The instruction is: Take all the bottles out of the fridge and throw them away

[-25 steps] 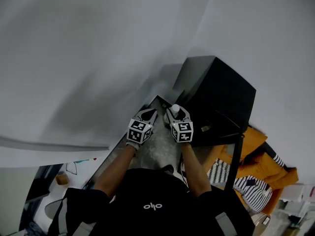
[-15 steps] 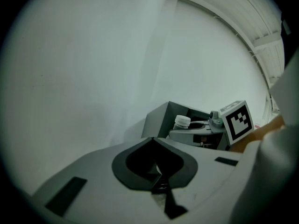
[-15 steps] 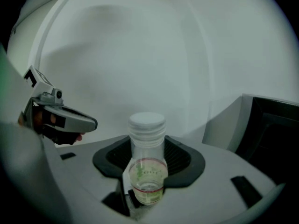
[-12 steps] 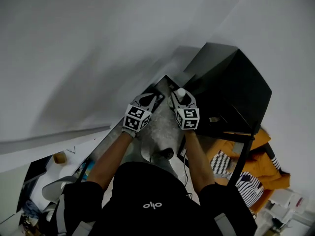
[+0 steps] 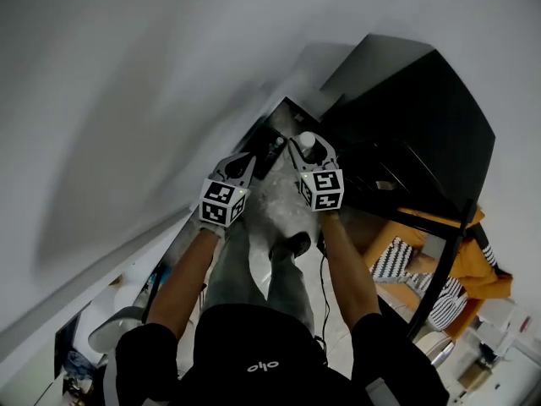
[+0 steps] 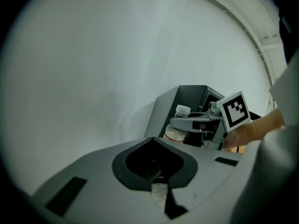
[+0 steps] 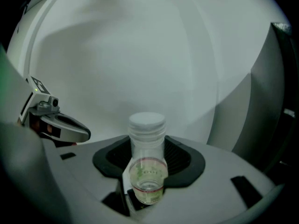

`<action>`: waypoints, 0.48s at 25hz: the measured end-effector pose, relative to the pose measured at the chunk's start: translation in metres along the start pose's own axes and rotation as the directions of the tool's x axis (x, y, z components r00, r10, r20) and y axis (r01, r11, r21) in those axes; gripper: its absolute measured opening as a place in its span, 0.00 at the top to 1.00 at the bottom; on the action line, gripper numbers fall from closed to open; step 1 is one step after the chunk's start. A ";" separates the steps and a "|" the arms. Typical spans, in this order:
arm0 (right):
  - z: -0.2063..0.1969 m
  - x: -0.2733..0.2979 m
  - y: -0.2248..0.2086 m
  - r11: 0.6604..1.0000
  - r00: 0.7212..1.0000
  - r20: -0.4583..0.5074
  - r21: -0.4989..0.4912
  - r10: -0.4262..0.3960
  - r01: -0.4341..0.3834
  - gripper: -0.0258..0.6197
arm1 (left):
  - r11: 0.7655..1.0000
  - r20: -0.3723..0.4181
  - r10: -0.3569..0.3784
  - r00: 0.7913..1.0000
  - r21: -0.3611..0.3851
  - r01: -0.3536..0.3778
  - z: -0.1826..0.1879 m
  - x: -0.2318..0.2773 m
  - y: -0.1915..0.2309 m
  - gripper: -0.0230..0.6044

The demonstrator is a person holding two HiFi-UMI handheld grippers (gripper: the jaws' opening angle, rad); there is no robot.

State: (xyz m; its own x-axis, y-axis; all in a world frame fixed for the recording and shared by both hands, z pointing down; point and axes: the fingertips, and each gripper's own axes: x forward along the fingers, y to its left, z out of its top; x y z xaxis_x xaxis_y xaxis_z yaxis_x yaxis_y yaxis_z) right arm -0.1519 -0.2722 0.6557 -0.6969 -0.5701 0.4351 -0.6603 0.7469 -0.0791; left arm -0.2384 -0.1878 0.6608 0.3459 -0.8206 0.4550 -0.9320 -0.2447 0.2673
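A small clear bottle (image 7: 147, 174) with a white cap stands upright between the jaws of my right gripper (image 7: 147, 158), which is shut on its body. In the head view the bottle's cap (image 5: 306, 140) shows just ahead of the right gripper (image 5: 309, 154), close to the black fridge (image 5: 414, 117). My left gripper (image 5: 237, 167) is beside it to the left, shut with nothing in it (image 6: 156, 171). The left gripper view shows the bottle (image 6: 178, 127) held in front of the fridge (image 6: 191, 101).
A white wall fills the left and top. A speckled floor (image 5: 275, 205) lies below the grippers, with a dark narrow object (image 5: 272, 150) by the wall. A black bar (image 5: 444, 269) and orange and striped cloth (image 5: 473, 265) are at the right.
Both grippers have sunk lower, the right one still carrying the bottle. The head view has tipped further down, so my legs, a shoe and more floor now show.
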 end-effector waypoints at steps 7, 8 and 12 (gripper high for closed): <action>-0.073 0.058 0.002 0.999 0.999 -0.032 0.045 0.016 -0.015 0.65 | 1.000 -0.044 -0.012 0.999 -0.022 0.011 -0.058 0.034 0.028 0.95; -0.084 0.066 0.002 0.998 0.999 -0.037 0.054 0.016 -0.014 0.65 | 1.000 -0.053 -0.017 0.998 -0.017 0.017 -0.068 0.040 0.032 0.95; -0.134 0.098 -0.001 0.995 0.998 -0.054 0.102 0.008 -0.003 0.65 | 1.000 -0.088 -0.027 0.996 -0.008 0.026 -0.109 0.059 0.047 0.95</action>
State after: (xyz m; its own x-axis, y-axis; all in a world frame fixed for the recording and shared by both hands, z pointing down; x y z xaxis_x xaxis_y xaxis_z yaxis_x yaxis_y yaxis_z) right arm -0.1818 -0.2825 0.8186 -0.6861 -0.5444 0.4826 -0.6834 0.7098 -0.1709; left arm -0.2502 -0.1918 0.7926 0.3790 -0.7650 0.5208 -0.9218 -0.2622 0.2856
